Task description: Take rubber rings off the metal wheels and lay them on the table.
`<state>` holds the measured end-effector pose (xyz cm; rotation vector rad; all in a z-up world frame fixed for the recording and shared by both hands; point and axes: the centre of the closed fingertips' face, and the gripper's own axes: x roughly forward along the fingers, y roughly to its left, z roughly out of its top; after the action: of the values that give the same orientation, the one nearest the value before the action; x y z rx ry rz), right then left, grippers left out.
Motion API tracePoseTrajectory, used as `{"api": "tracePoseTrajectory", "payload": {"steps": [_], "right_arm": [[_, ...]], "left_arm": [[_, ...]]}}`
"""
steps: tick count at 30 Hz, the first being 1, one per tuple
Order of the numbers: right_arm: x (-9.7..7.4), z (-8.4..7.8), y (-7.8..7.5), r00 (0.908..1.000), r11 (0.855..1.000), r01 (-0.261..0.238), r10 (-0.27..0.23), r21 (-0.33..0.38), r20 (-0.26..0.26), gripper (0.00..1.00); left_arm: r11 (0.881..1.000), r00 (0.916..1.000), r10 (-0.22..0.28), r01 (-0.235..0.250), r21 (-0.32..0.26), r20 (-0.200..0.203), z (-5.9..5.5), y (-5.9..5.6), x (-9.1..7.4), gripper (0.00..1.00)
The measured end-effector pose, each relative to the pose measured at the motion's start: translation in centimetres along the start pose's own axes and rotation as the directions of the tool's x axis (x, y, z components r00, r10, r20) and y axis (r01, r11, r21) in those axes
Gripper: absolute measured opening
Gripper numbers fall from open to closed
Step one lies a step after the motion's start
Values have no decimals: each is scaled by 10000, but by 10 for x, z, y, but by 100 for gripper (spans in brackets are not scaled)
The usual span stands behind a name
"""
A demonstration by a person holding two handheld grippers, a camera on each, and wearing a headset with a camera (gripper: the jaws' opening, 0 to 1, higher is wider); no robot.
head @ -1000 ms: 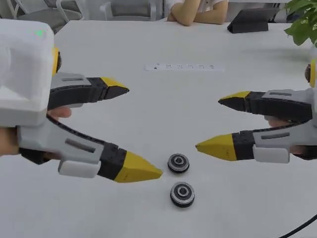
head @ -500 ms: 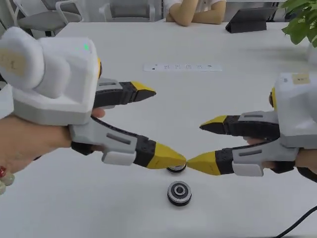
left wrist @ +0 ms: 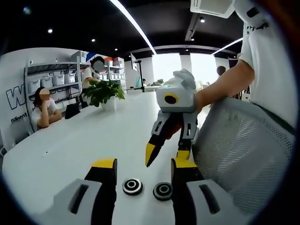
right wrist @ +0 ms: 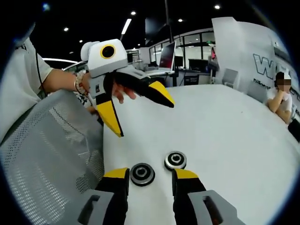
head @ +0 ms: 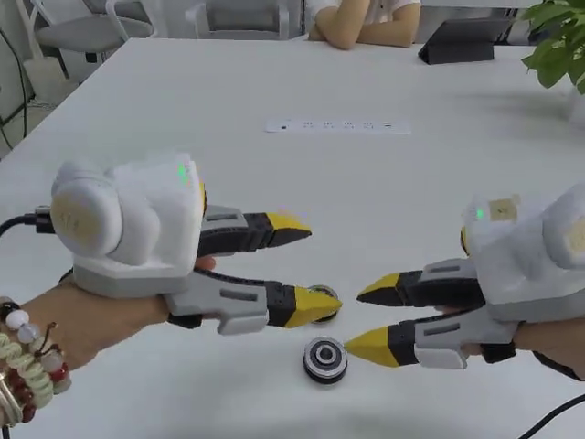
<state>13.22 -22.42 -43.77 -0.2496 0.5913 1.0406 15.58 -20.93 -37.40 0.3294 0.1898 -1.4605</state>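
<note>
Your left gripper [head: 320, 265] sits left of centre in the head view with its jaws spread and nothing between them. The yellow tip of its lower jaw overlaps the far wheel [head: 322, 309], though you cannot tell whether they touch. Your right gripper [head: 355, 318] comes in from the lower right, also spread and empty, its lower tip just beside the near wheel [head: 324, 358] at bottom centre. The 2 wheels lie flat and close together on the table [head: 384, 201], each with its black rubber ring [head: 308, 360] on. In the right gripper view they lie low in the frame, just ahead of the jaw tips.
</note>
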Motion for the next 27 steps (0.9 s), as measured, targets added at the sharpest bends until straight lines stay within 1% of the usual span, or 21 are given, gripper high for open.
{"api": "tracePoseTrajectory", "payload": {"steps": [1, 2, 5, 8, 12, 14, 15, 17, 20, 21, 24, 25, 27], "right_arm": [[1, -3, 0, 10000, 10000, 4, -4, -6, -79, 33], [3, -5, 0, 9999, 10000, 20, -20, 10, -163, 33], [6, -10, 0, 9993, 10000, 98, -97, 5, -351, 33], [10, -15, 4, 9982, 10000, -18, 13, -71, -591, 31], [15, -21, 11, 9961, 9994, -175, 150, -286, -873, 29], [18, -23, 12, 9950, 9993, -201, 168, -331, -983, 28], [19, -24, 13, 9945, 9992, -214, 178, -345, -1028, 28], [20, -26, 13, 9937, 9990, -178, 132, -404, -1116, 28], [21, -26, 12, 9936, 9992, -135, 91, -385, -1122, 27], [21, -26, 12, 9935, 9993, -129, 89, -348, -1138, 27], [23, -29, 13, 9922, 9991, -147, 96, -405, -1246, 26], [23, -30, 14, 9917, 9990, -165, 111, -409, -1285, 26], [25, -31, 14, 9914, 9993, -172, 129, -321, -1301, 25]], "left_arm": [[10000, 9998, 29, -28, 47, -215, -5, 0, 1, 39], [9998, 9986, 66, -56, 189, -532, -13, 0, 2, 39], [9998, 9973, -131, 139, 106, -717, -21, -7, 6, 38], [9991, 9958, -425, 419, -91, -814, -26, -13, 10, 35], [9973, 9917, -724, 734, 54, -1058, -33, -23, 17, 32], [9959, 9880, -885, 899, 51, -1262, -38, -27, 19, 30], [9940, 9830, -1056, 1088, 136, -1500, -44, -32, 21, 29], [9923, 9767, -1084, 1176, 393, -1851, -51, -34, 23, 28], [9929, 9758, -1076, 1153, 300, -1902, -54, -35, 28, 26], [9933, 9754, -1104, 1150, 130, -1908, -56, -36, 29, 26], [9923, 9709, -1133, 1211, 243, -2109, -62, -38, 31, 24], [9927, 9706, -1103, 1184, 250, -2141, -64, -38, 32, 23], [9925, 9672, -1135, 1207, 182, -2274, -68, -39, 33, 22]]}}
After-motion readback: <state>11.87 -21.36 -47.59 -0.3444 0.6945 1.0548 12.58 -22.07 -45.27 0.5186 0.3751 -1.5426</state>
